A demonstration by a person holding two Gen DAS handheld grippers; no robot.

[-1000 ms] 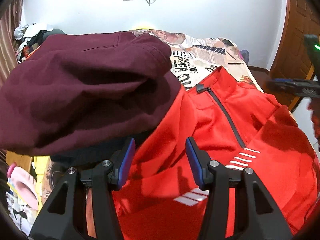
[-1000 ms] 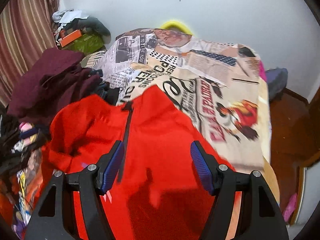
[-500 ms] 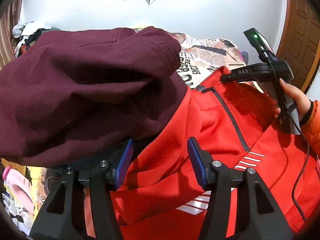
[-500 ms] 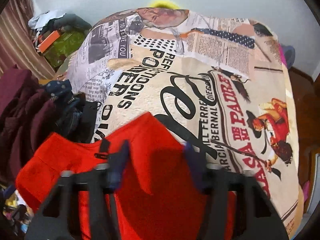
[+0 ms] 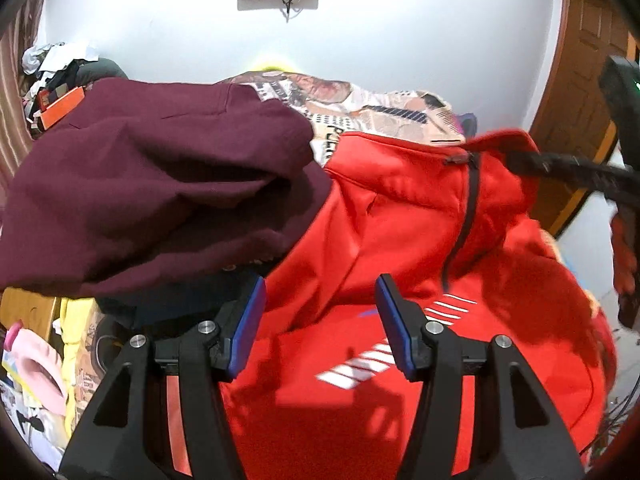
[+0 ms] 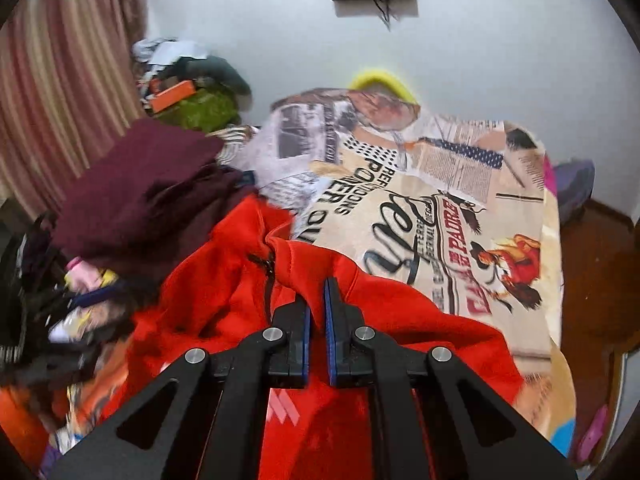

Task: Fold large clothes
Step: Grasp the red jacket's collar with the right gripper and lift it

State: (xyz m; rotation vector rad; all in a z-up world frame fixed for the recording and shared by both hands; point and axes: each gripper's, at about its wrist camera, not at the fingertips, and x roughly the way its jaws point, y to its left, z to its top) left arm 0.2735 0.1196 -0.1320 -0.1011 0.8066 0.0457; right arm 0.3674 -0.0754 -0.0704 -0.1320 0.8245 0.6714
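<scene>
Crowding jacket [image 5: 392, 232] on bed [image 6: 472, 200]: maroon pile [image 5: 152, 184] at its left. R gripper [image 6: 317, 312] now clamped on jacket collar, open 1 s ago; L gripper [image 5: 320, 320] open above jacket, unchanged.

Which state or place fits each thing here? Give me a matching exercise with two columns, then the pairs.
Things:
1. left gripper
2. right gripper
3. maroon garment
4. printed bedspread

States or places:
A. shut on the collar of the red jacket
B. piled left of the jacket
C. open, over the jacket's chest
D. spread flat beyond the jacket

Pairs: 1-C, 2-A, 3-B, 4-D
</scene>
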